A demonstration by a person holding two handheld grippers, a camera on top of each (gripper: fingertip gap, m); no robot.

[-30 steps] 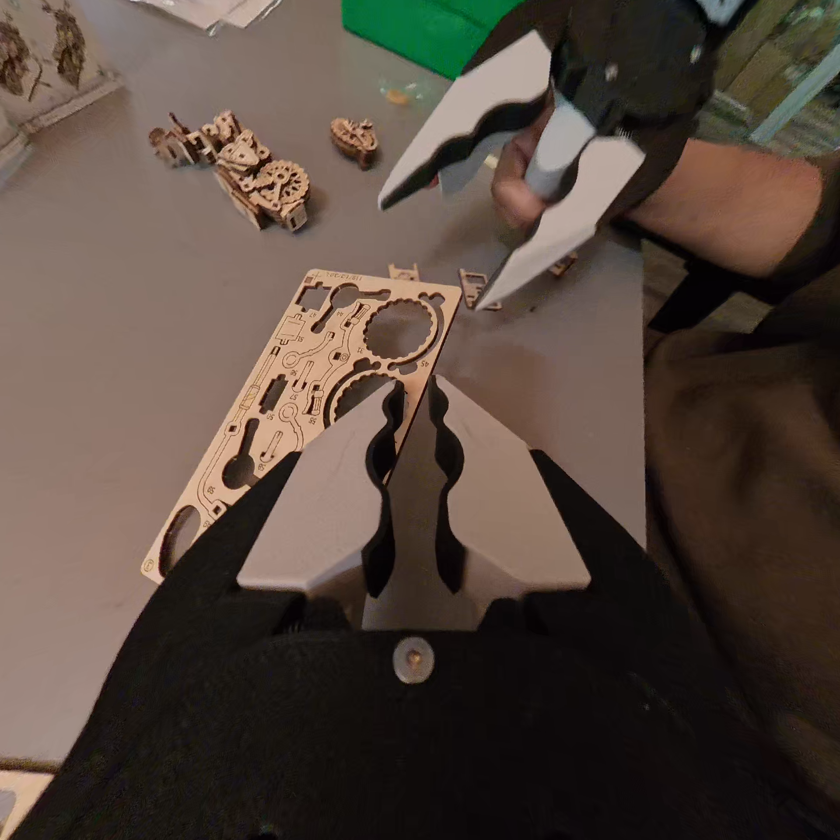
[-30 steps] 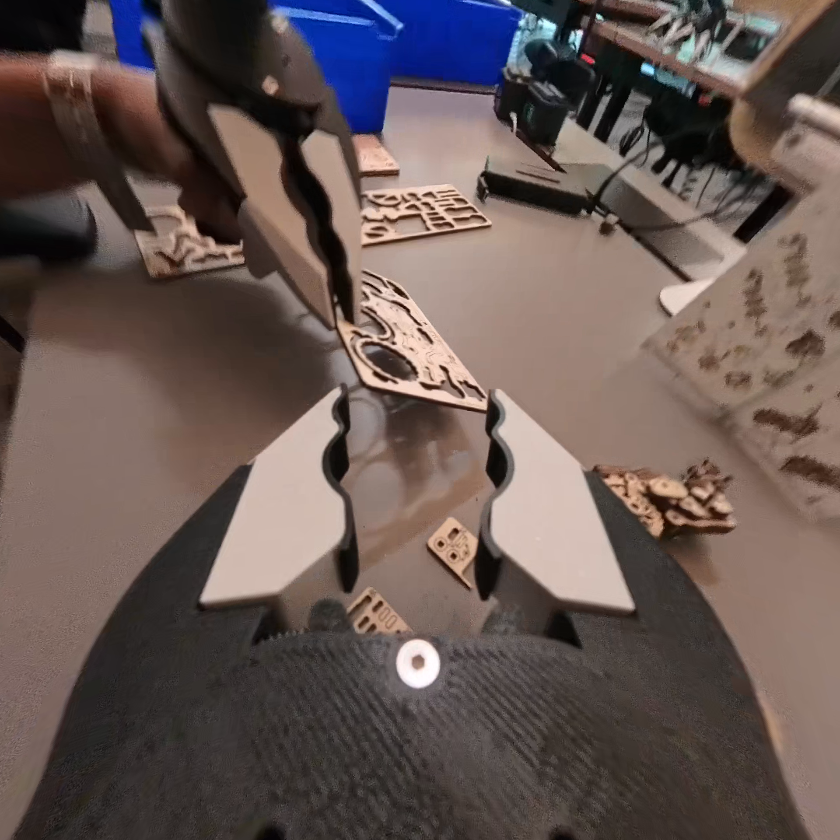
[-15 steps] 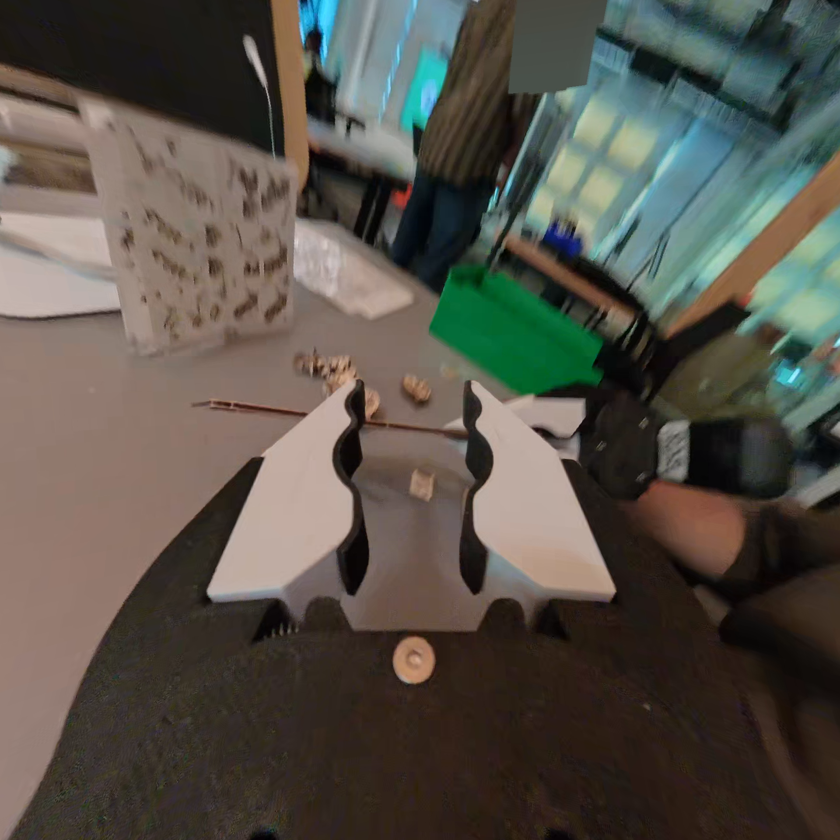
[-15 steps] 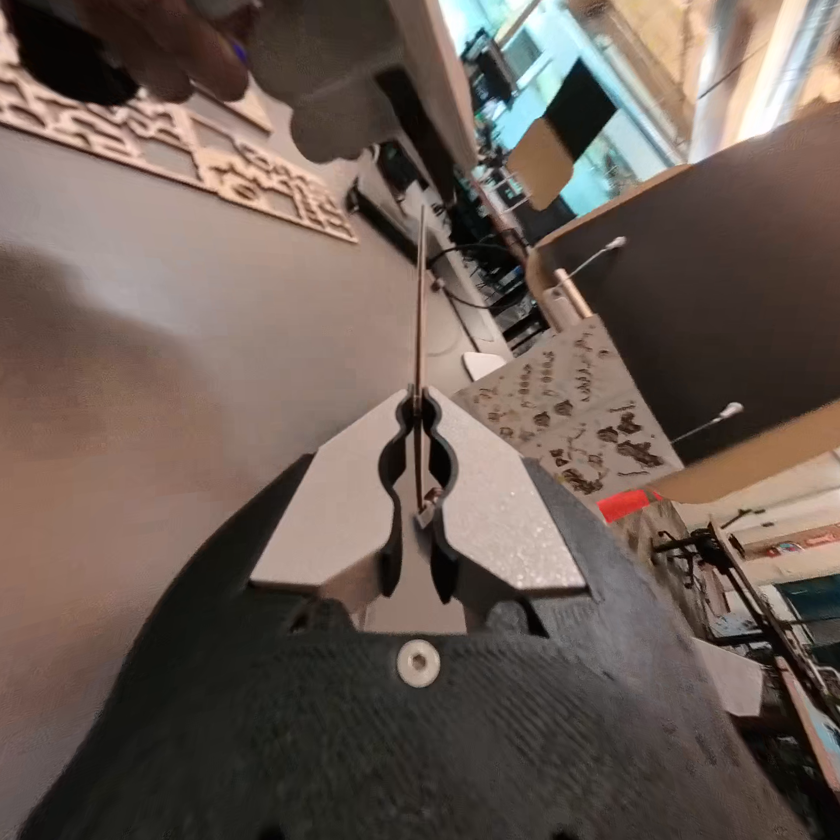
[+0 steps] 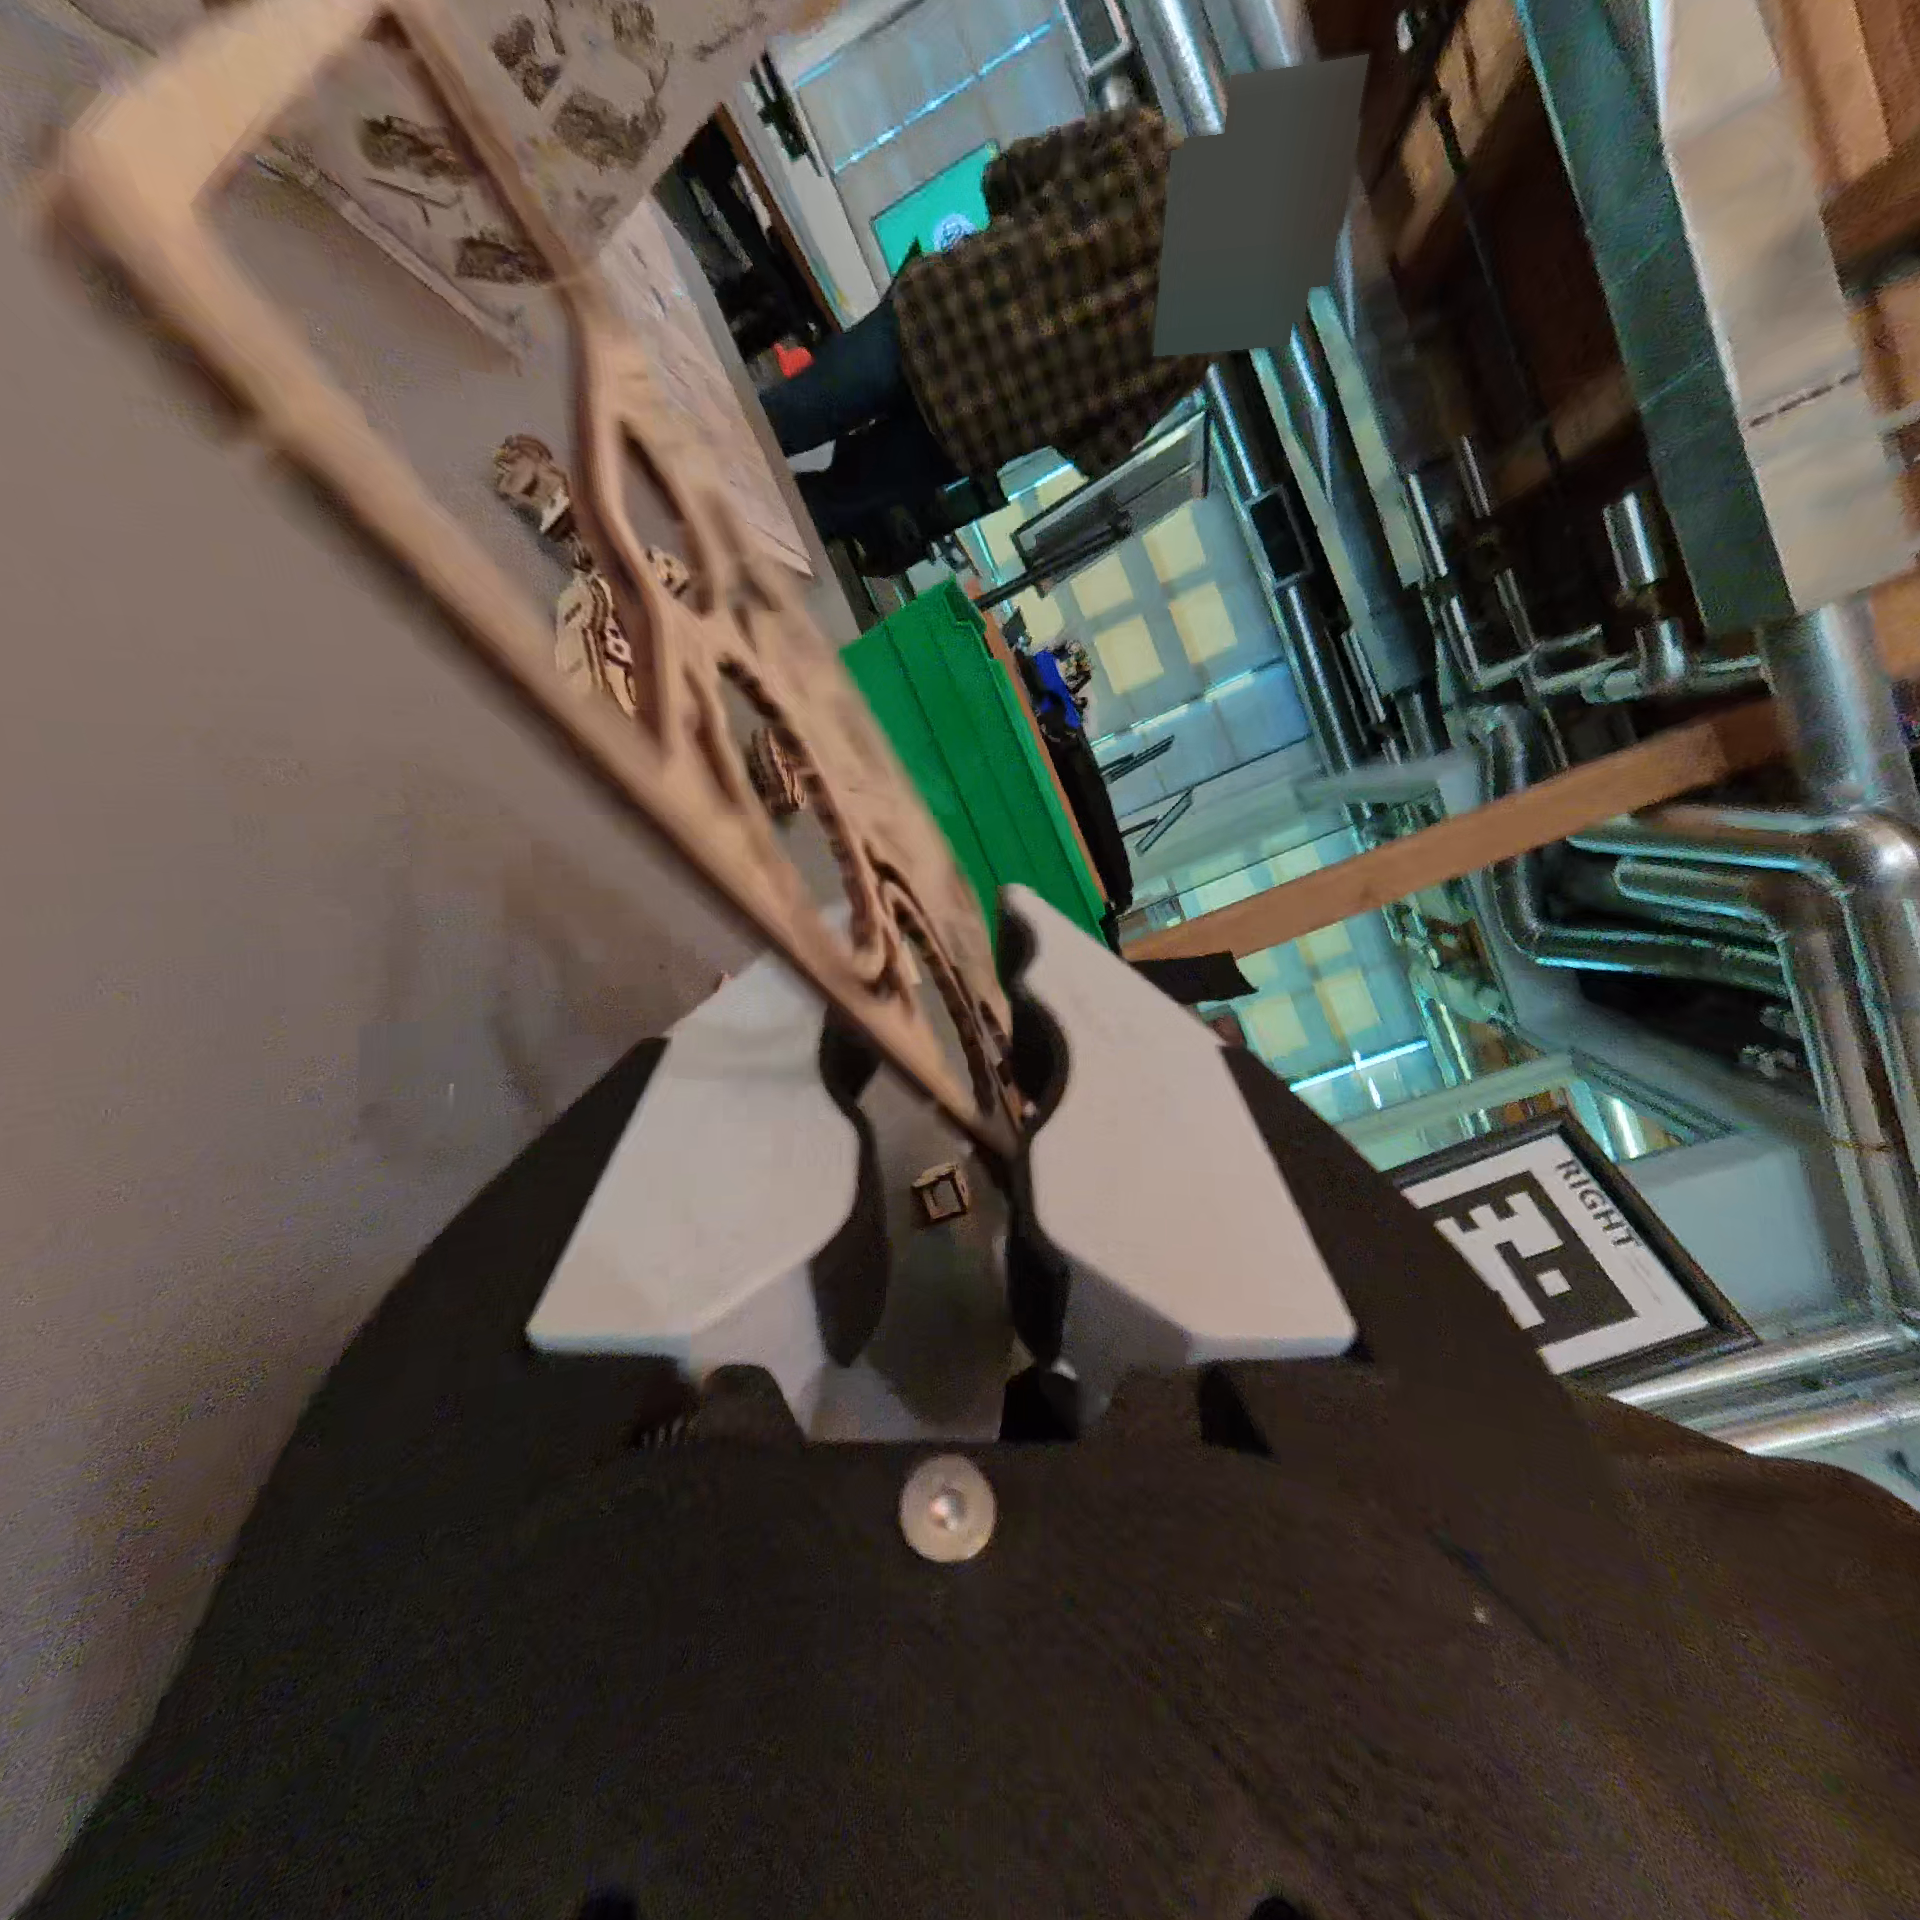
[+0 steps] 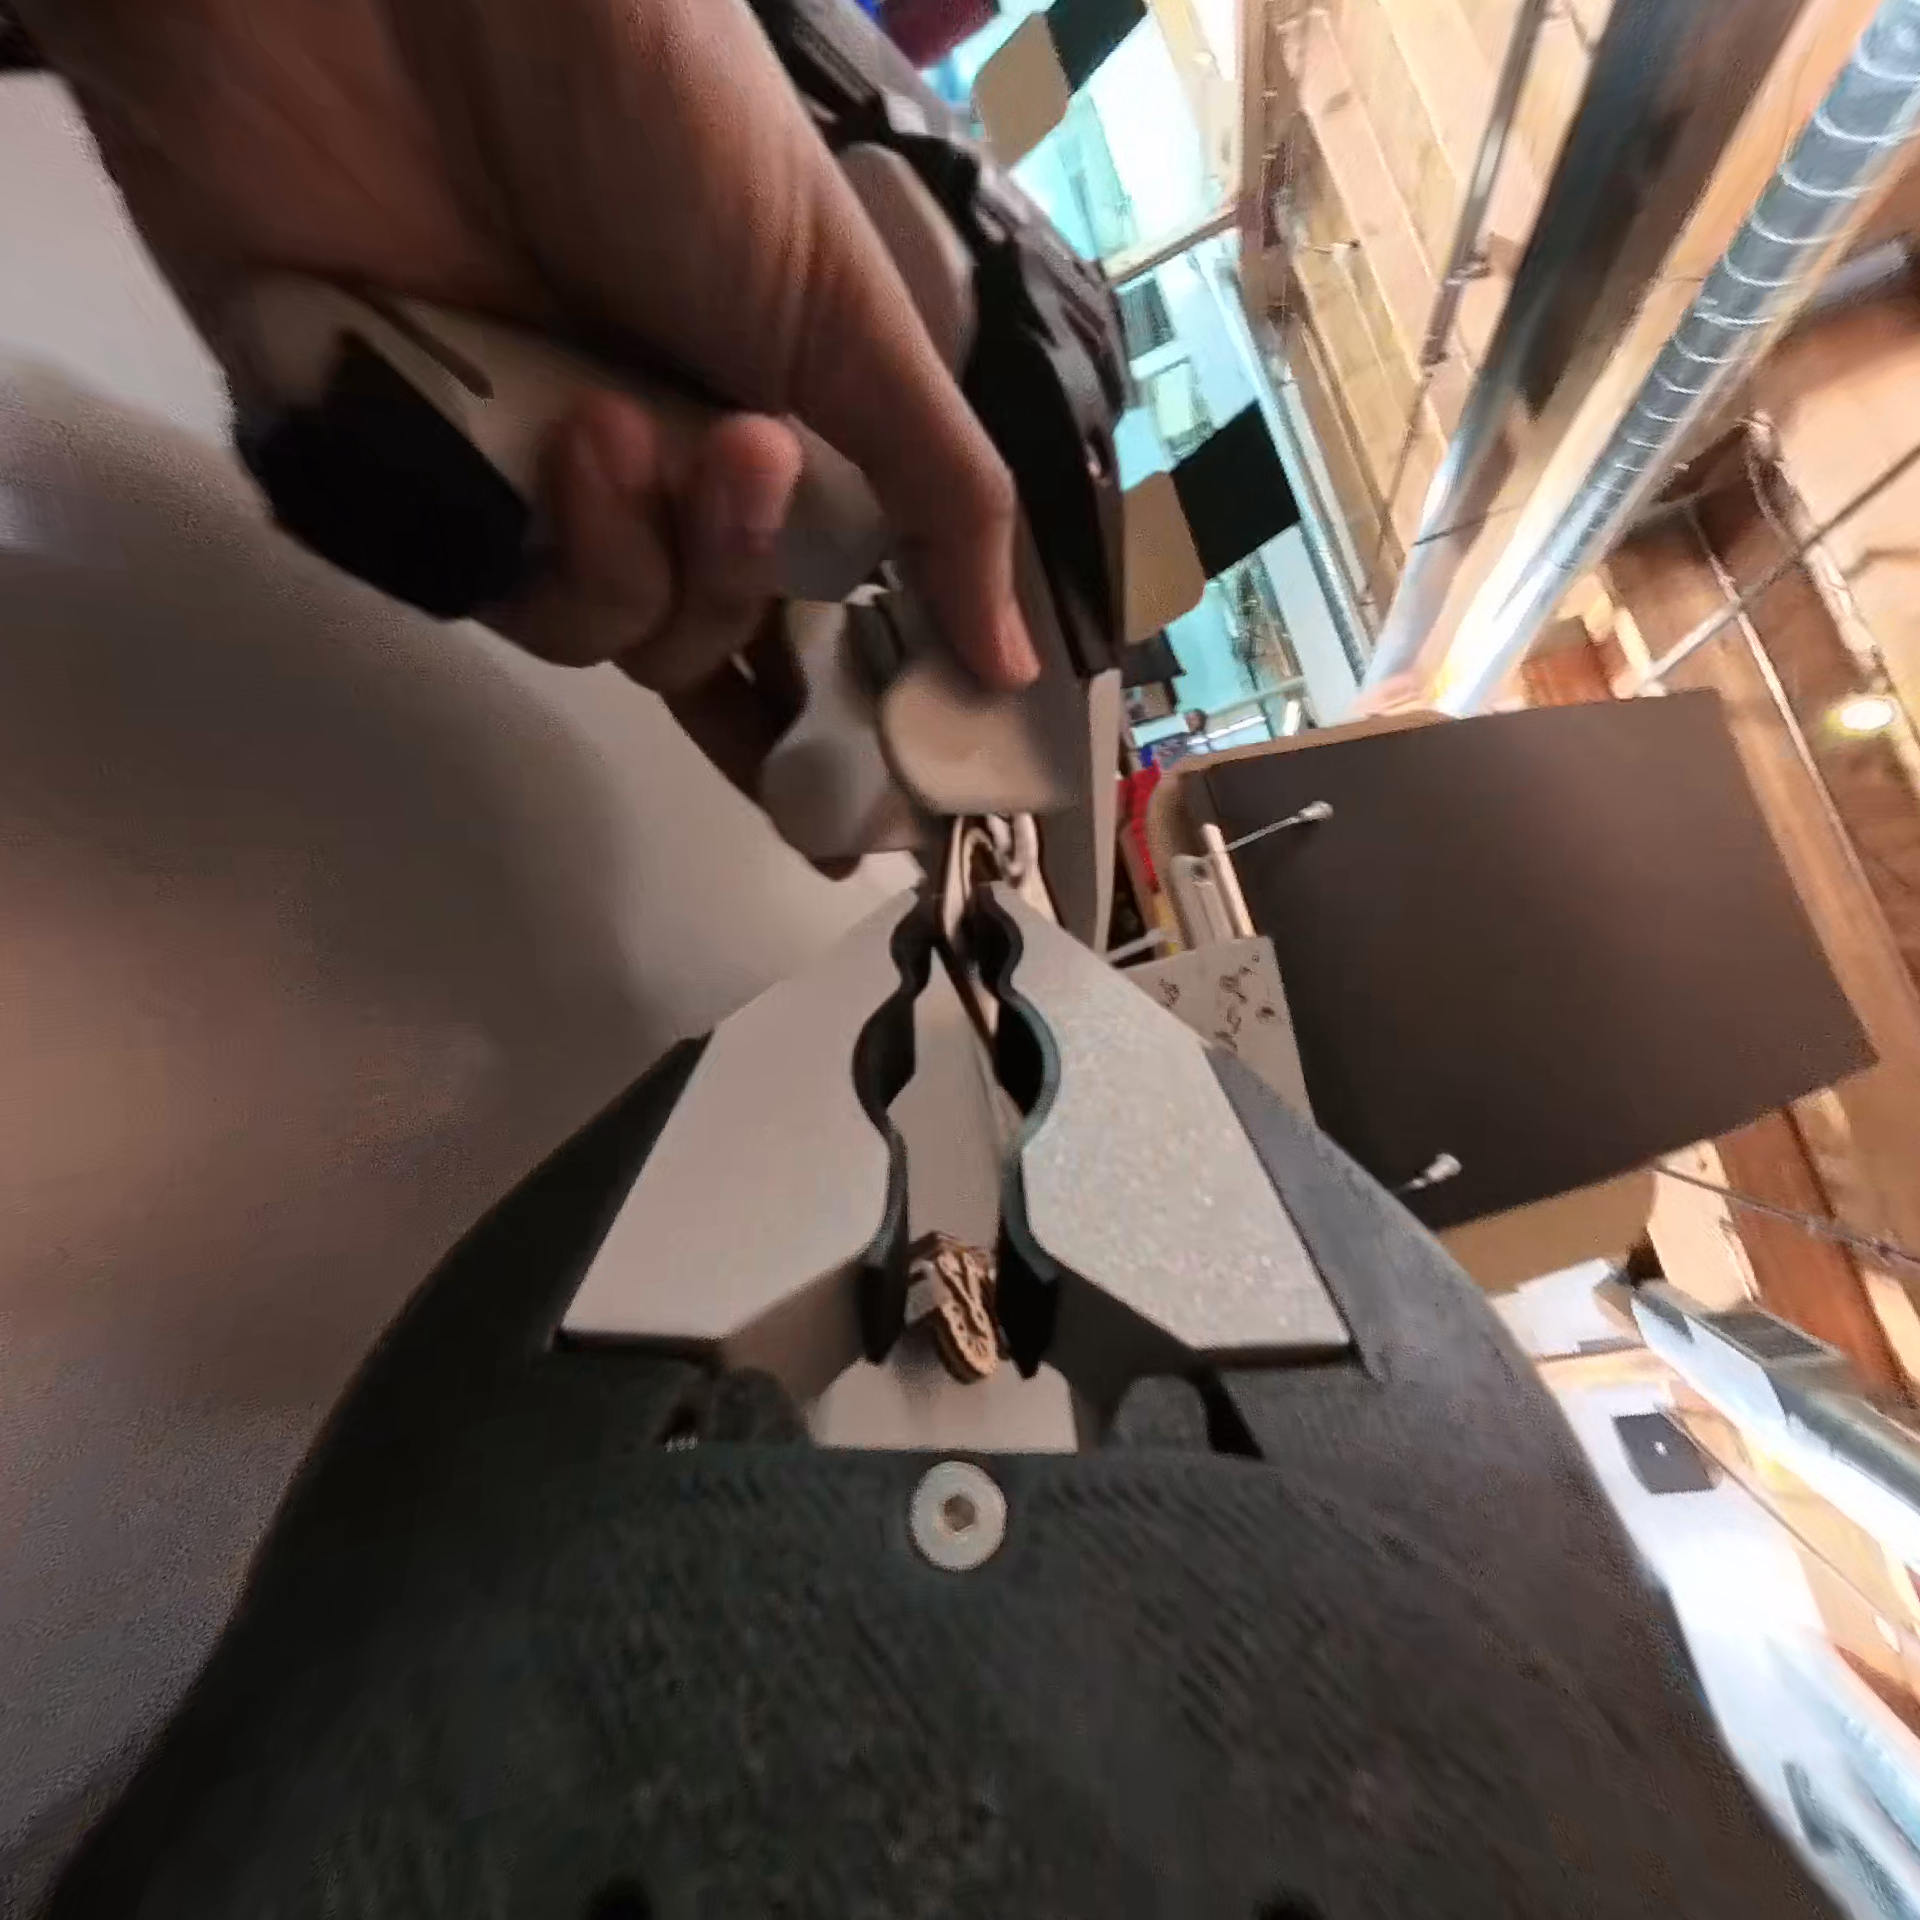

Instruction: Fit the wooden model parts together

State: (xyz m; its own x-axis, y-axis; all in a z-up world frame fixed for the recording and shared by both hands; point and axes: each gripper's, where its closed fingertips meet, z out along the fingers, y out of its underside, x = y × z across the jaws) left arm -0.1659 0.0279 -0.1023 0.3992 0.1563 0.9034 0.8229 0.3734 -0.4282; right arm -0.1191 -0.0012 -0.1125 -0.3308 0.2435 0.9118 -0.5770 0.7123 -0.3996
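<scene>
— What do we have under us?

— A plain grey table (image 5: 260, 883), tilted steeply in the left wrist view. Small assembled wooden model pieces (image 5: 592, 634) lie on it toward its far edge, a green bin (image 5: 966, 758) stands at that edge, and a patterned box (image 5: 499, 135) sits beyond the pieces.

— And the wooden sheet?

— The cut-out wooden parts sheet (image 5: 623, 582) is lifted off the table and slants across the view. Its near end sits between the fingers of our left gripper (image 5: 935, 997), which are parted around it; we see it lying against the right finger only. A tiny wooden cube (image 5: 940, 1195) lies on the table behind the fingers.

— The other gripper?

— Our right gripper (image 6: 951, 914) has its tips pinched together on the thin edge of the sheet (image 6: 961, 862), seen edge-on. A hand (image 6: 644, 343) gripping the other tool's handle fills the view above.

— The room?

— Metal pipes and ducting (image 5: 1621, 644), wooden beams, bright windows, a person in a checked jacket (image 5: 1018, 301) standing far off, and a dark panel (image 6: 1507, 956) beyond the table.
</scene>
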